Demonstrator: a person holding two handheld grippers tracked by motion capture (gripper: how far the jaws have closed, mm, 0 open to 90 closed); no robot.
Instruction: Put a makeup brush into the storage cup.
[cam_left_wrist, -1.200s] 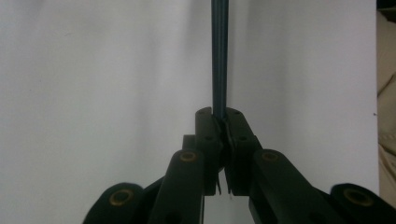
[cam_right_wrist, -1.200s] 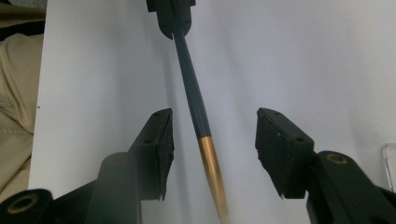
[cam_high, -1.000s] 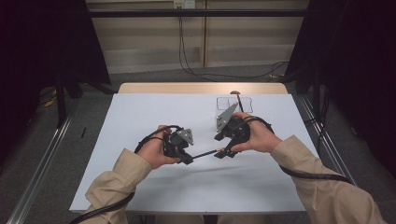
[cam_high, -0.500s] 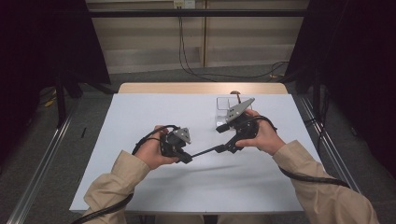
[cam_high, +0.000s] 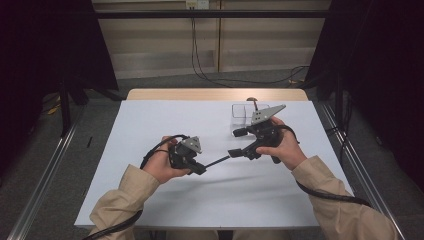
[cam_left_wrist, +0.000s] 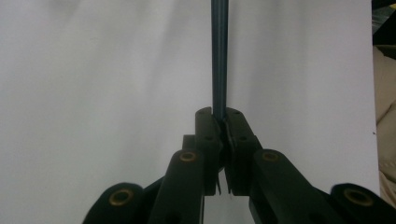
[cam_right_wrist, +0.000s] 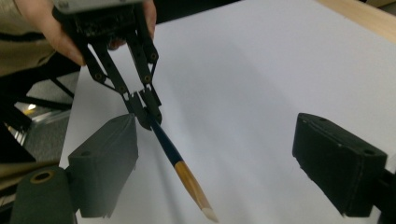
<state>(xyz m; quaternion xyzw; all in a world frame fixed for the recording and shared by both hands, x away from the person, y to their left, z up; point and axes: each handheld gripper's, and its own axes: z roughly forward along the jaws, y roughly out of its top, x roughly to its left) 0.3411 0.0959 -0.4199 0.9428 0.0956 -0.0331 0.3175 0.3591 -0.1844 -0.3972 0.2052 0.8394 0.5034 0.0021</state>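
Observation:
A thin paintbrush (cam_high: 218, 160) with a dark blue handle, tan ferrule and white tip hangs level above the white table sheet (cam_high: 150, 125). My left gripper (cam_high: 199, 168) is shut on the handle's end; in the left gripper view the handle (cam_left_wrist: 218, 56) runs straight out from the pinched jaws (cam_left_wrist: 219, 116). My right gripper (cam_high: 238, 143) faces it, and its jaws have just been opening. In the right gripper view the brush's tip end (cam_right_wrist: 187, 175) lies between the wide jaws (cam_right_wrist: 217, 144), touching neither pad. The left gripper (cam_right_wrist: 145, 111) shows beyond.
A small clear container (cam_high: 242, 110) stands on the sheet just behind the right gripper, with a small brownish thing (cam_high: 252, 100) at its far side. The table's wooden far edge (cam_high: 215, 94) lies behind. Cables trail from both grippers.
The right gripper's jaws have spread apart and let go of the brush's tip end. The right hand has shifted slightly towards the far right. The left hand has stayed still with the brush.

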